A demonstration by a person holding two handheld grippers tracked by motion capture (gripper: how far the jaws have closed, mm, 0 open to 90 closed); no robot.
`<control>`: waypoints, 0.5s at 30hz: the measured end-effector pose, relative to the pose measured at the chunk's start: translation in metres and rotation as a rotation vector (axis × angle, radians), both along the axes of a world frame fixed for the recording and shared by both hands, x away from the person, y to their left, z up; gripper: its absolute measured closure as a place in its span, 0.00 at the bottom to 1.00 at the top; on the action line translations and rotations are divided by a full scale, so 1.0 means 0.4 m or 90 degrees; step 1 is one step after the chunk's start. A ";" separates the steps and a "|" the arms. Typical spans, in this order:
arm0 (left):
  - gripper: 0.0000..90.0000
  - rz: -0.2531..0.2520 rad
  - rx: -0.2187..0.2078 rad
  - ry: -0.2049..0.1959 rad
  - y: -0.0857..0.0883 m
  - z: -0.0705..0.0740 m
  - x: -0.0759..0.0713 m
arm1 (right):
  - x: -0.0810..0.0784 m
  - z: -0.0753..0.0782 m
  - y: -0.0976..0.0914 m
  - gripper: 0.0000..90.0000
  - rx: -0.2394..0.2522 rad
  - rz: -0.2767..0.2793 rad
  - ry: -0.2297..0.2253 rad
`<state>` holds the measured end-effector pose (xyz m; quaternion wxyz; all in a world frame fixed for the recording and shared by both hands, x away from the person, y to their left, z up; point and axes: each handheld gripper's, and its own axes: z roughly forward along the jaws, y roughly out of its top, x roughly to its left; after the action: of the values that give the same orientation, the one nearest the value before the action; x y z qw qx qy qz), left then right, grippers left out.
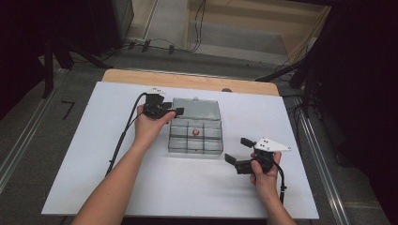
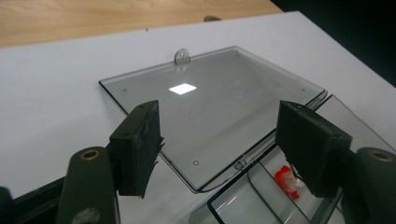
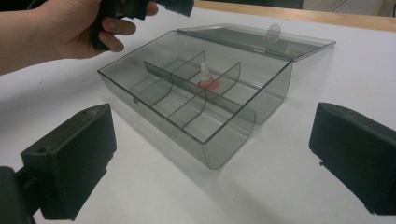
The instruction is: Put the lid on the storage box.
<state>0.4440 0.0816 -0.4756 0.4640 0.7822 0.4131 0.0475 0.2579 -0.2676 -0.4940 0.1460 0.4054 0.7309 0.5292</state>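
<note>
The clear box (image 1: 195, 133) sits in the middle of the white bench (image 1: 94, 154), its lid (image 2: 210, 102) lying flat behind it. The left gripper (image 2: 219, 140) hangs over the lid's corner, jaws apart and holding nothing, maybe to shut it. The right gripper (image 1: 240, 152) waits nearby, jaws wide, holding nothing

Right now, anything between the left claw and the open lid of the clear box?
Nothing visible. The left claw hangs just above the lid, which lies flat on the white table behind the box. Its pads are apart and the gap between them is bare.
</note>
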 end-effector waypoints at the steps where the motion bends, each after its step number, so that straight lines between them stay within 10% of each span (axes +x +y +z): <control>1: 0.35 0.002 0.004 0.008 -0.001 -0.004 0.003 | 0.003 0.000 0.001 0.00 -0.001 0.000 -0.001; 15: 0.38 0.019 -0.002 0.066 0.004 -0.045 0.032 | 0.102 0.032 0.040 0.00 0.009 -0.014 0.013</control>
<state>0.4569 0.0832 -0.4938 0.4425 0.7766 0.4483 0.0136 0.2989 -0.2514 -0.4813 0.1411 0.4198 0.7241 0.5287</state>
